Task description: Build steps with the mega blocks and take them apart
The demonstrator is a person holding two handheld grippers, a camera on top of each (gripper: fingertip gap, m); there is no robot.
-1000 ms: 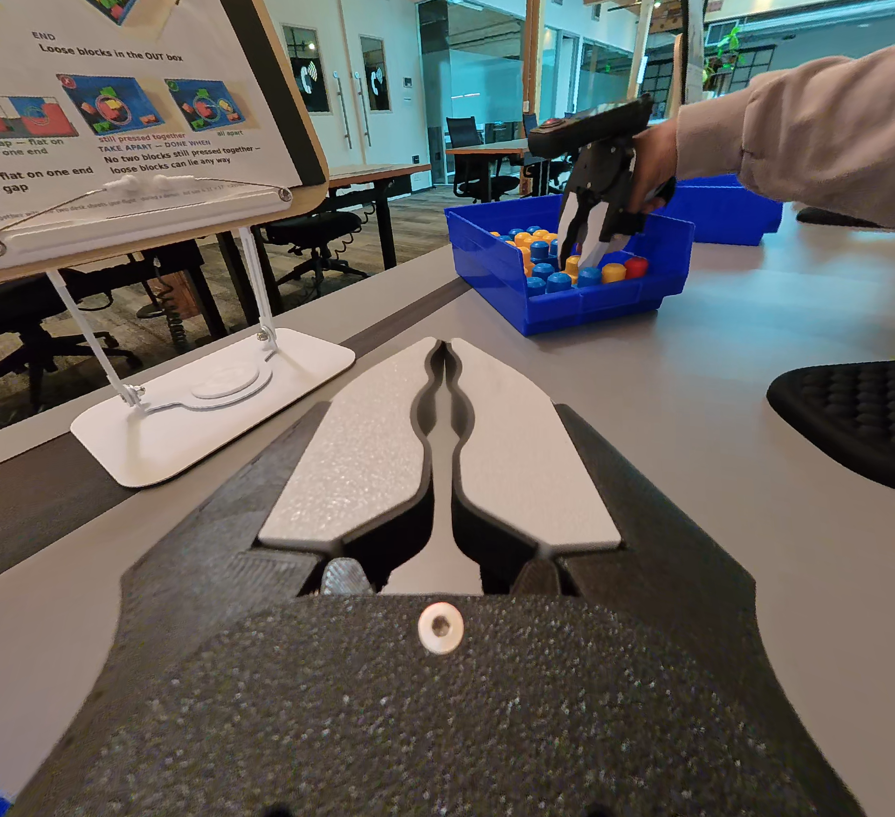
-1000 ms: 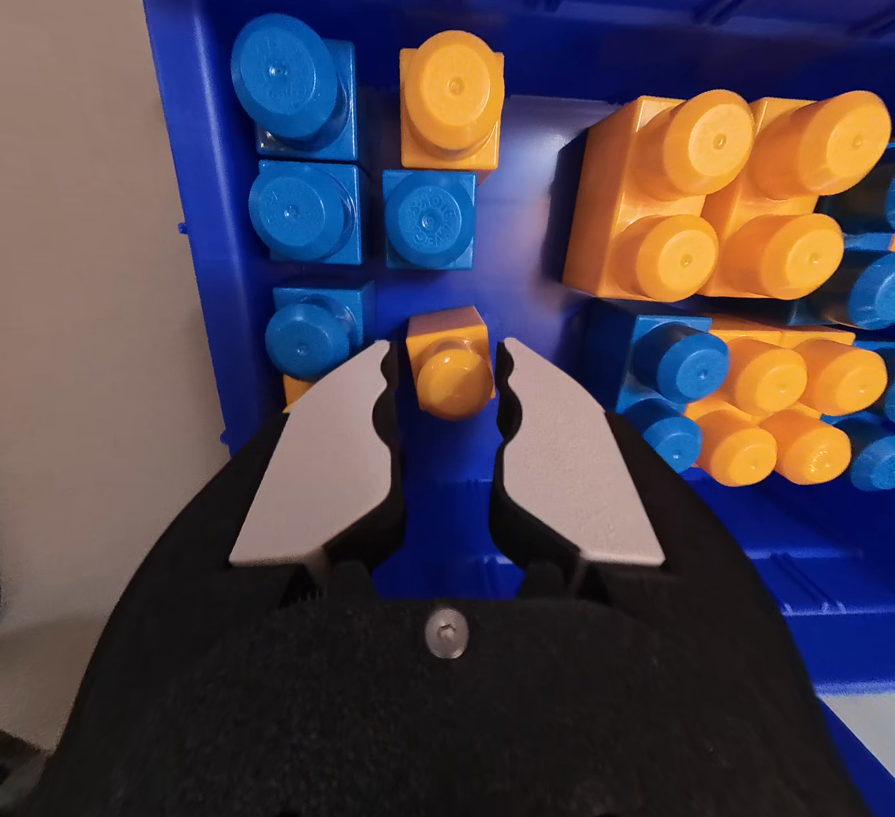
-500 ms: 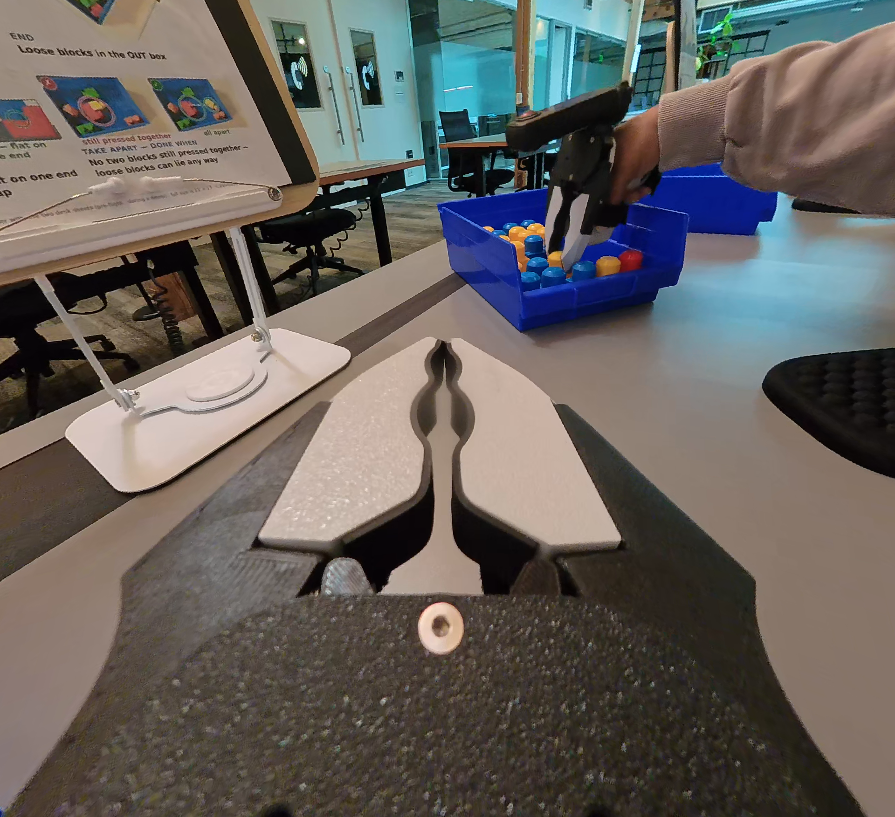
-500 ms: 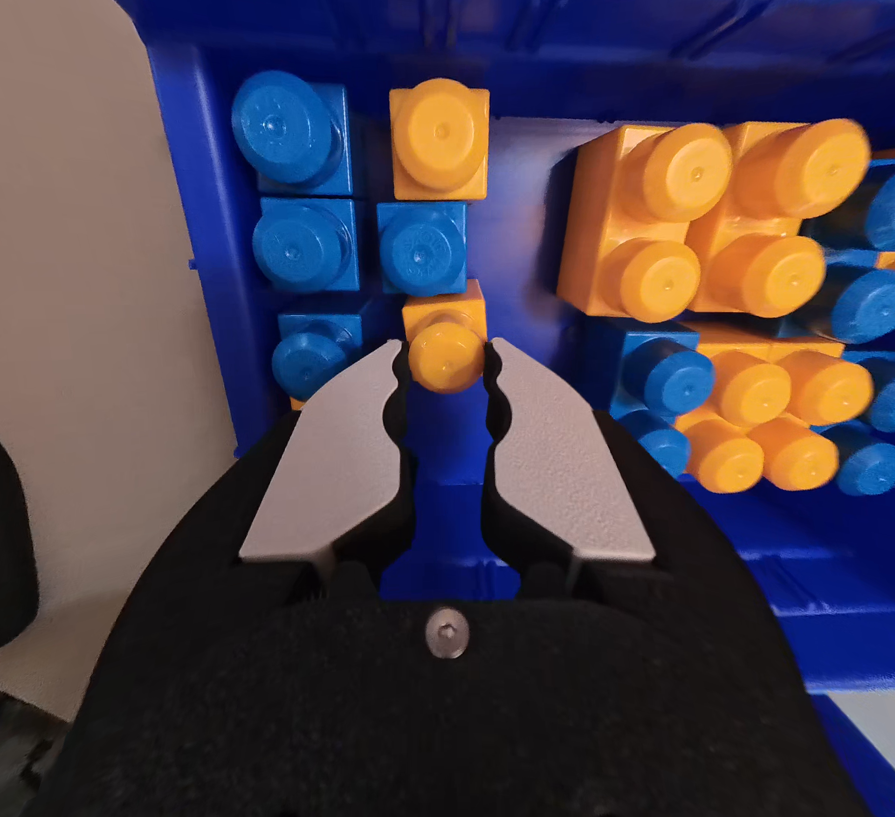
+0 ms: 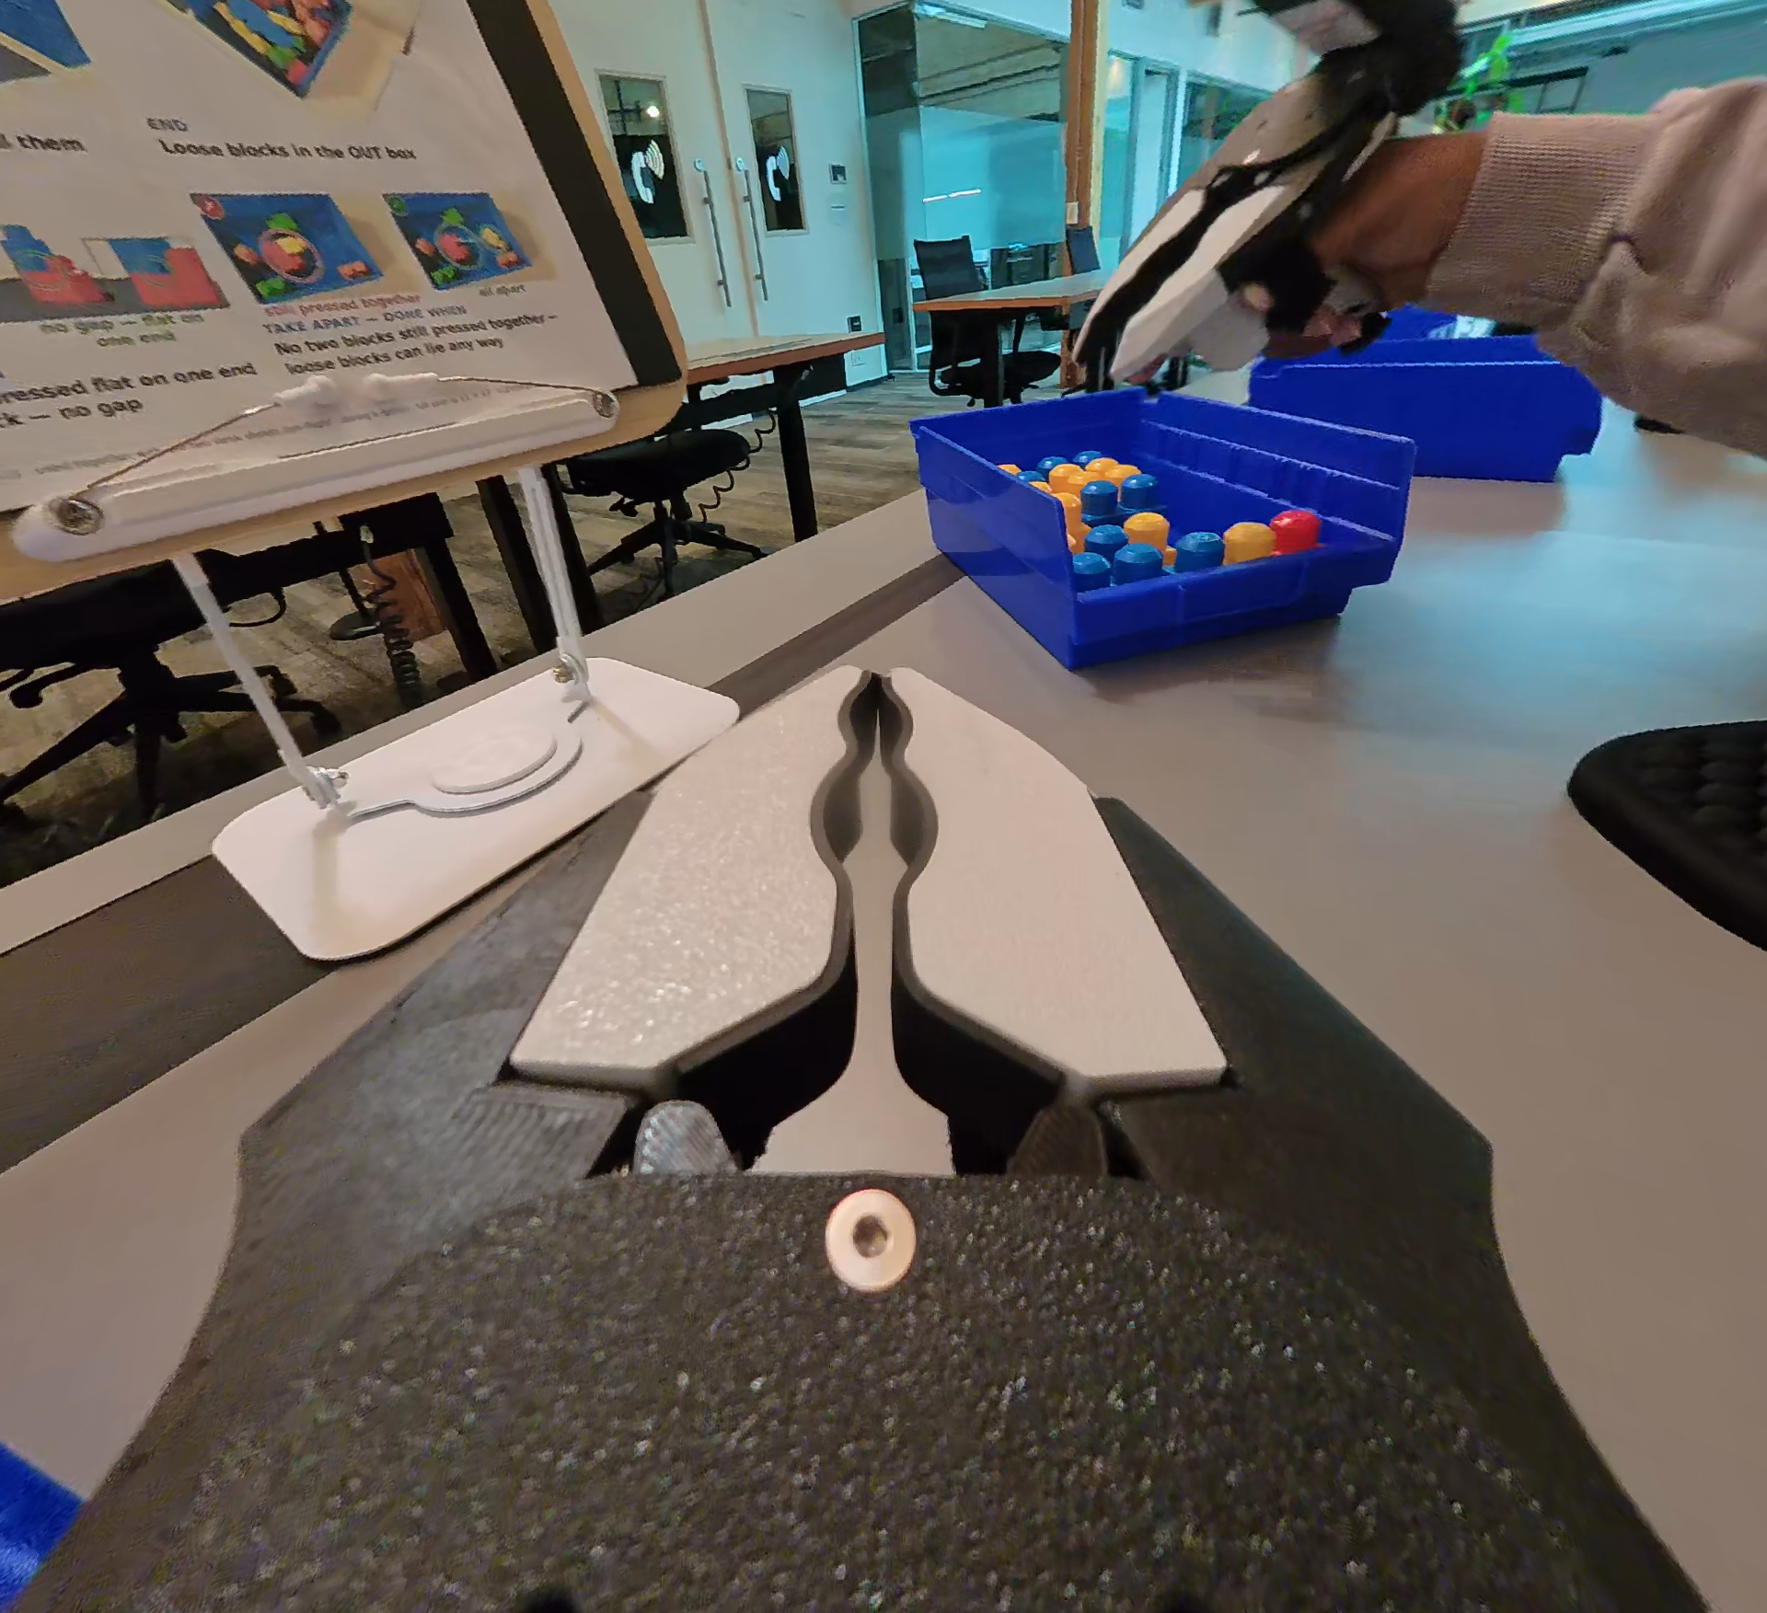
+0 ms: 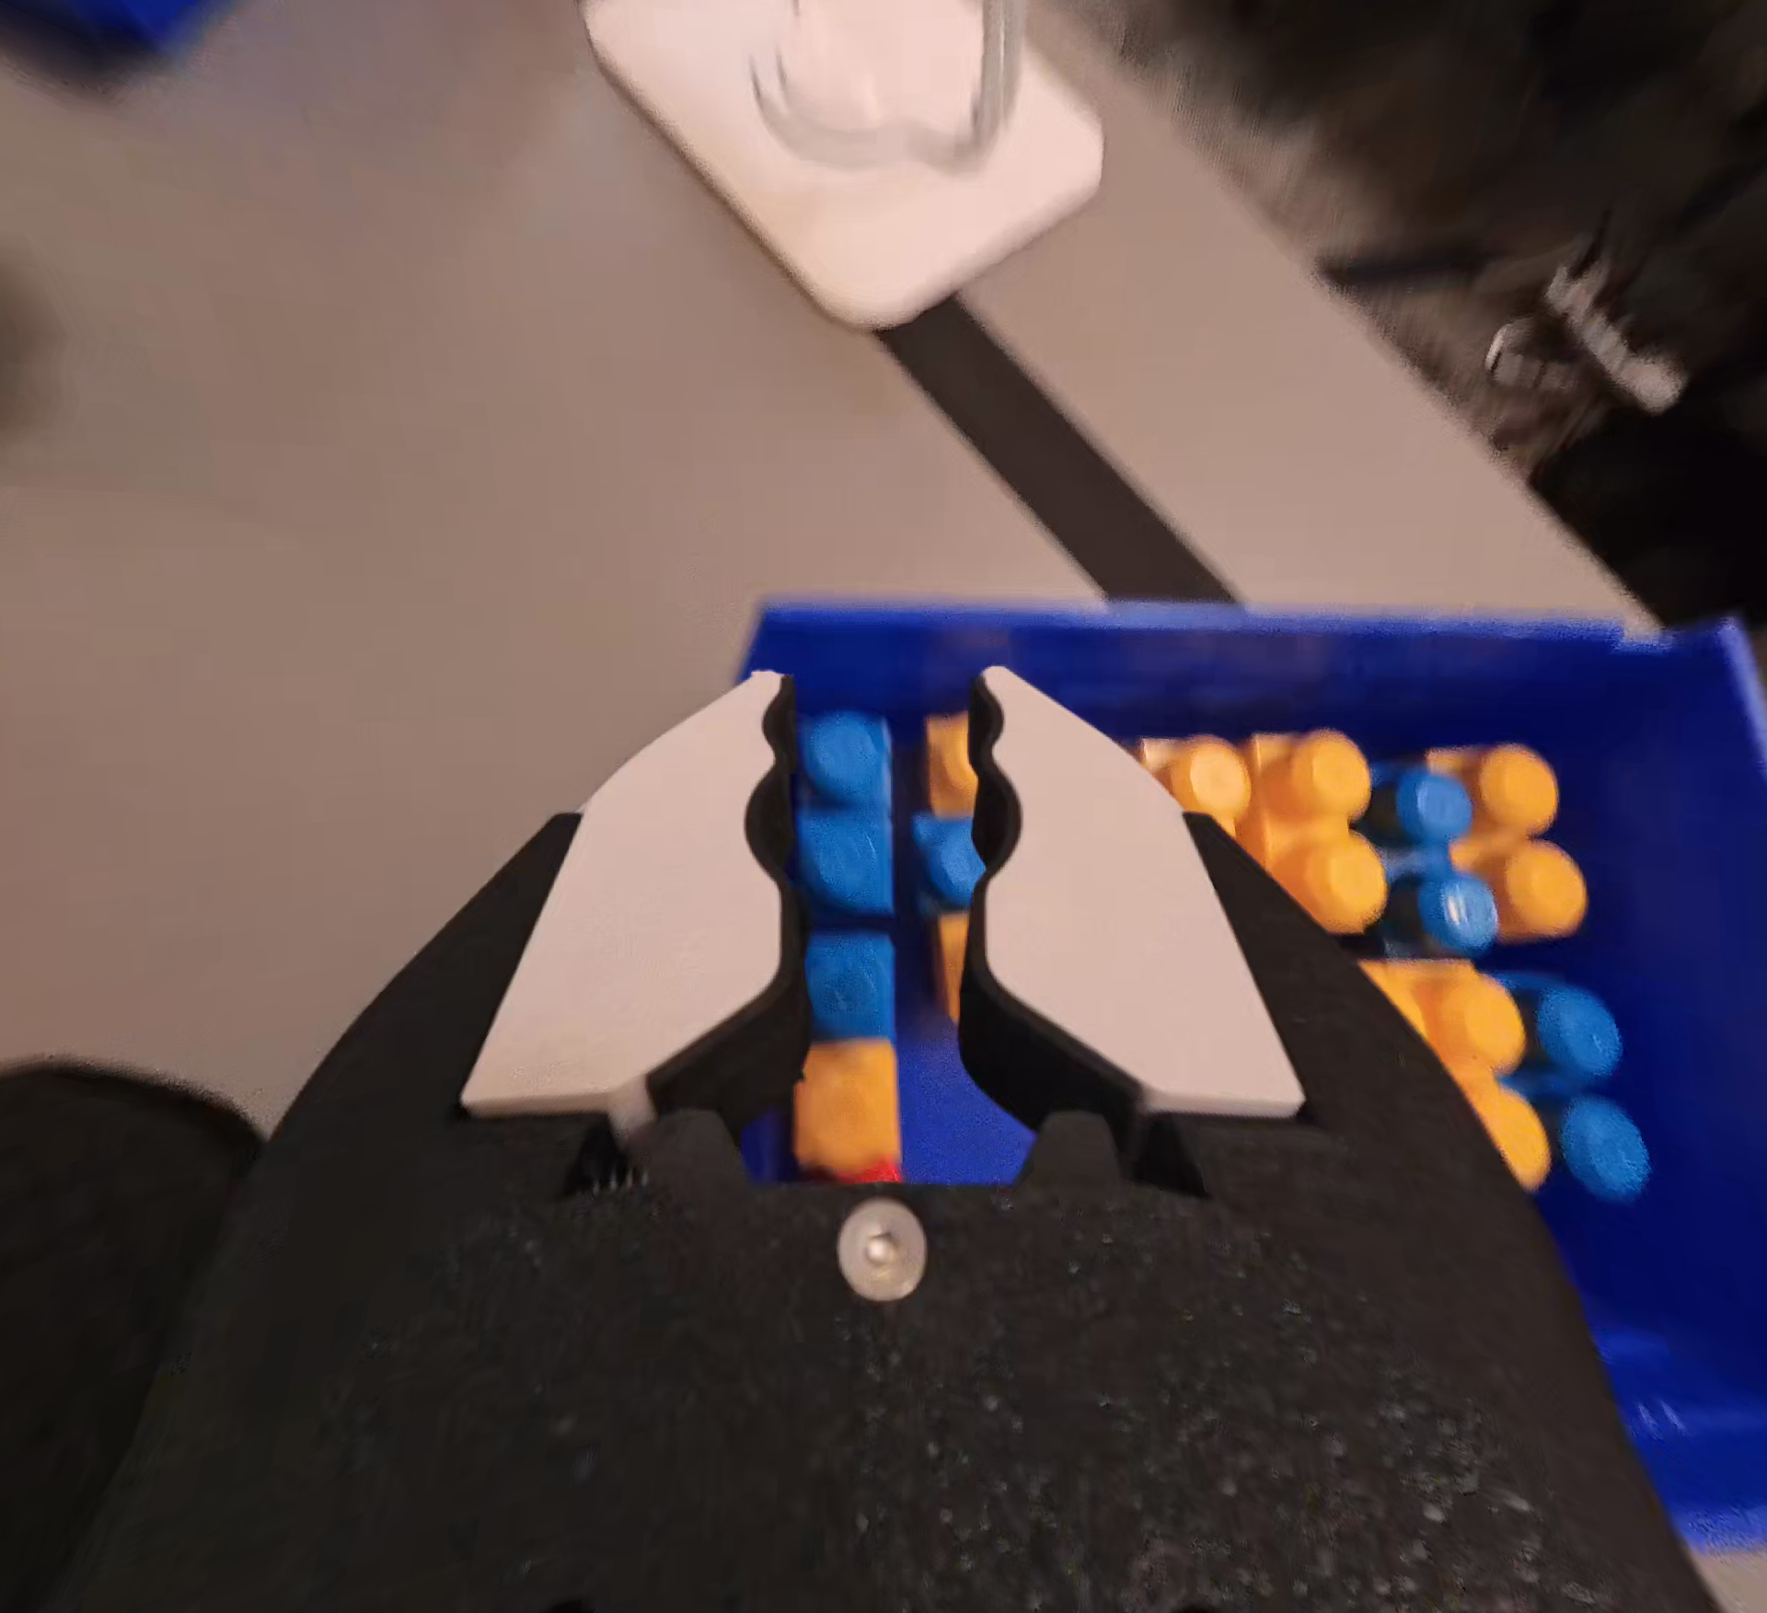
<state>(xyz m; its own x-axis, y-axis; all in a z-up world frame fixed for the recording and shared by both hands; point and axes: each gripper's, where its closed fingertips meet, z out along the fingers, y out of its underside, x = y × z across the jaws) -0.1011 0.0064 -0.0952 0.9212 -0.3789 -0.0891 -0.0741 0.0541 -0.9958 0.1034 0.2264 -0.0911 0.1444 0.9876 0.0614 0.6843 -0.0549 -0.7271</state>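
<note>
A blue bin point(image 5: 1195, 602) on the grey table holds several loose mega blocks: blue ones point(image 5: 1138, 559), orange ones point(image 5: 1243, 539) and one red one point(image 5: 1296, 530). My right gripper point(image 6: 878, 688) is open and empty, raised above the bin's left end point(image 6: 1243, 640). Blue blocks point(image 6: 846, 812) and orange blocks point(image 6: 1319, 821) lie below it. In the left wrist view it point(image 5: 1114, 353) hangs tilted over the bin's far rim, held by a hand in a beige sleeve. My left gripper point(image 5: 878, 688) is shut and empty, low over the table, short of the bin.
A white stand point(image 5: 430, 802) holding an instruction board sits at the left, also in the right wrist view point(image 6: 861, 133). A second blue bin point(image 5: 1434, 420) stands behind the first. A black mat point(image 5: 1683, 812) lies at the right edge. Office chairs and desks lie beyond the table.
My right gripper has lifted out of the bin and tilted up, empty; the small orange block it straddled stays in the bin. My left gripper stays shut, barely moved.
</note>
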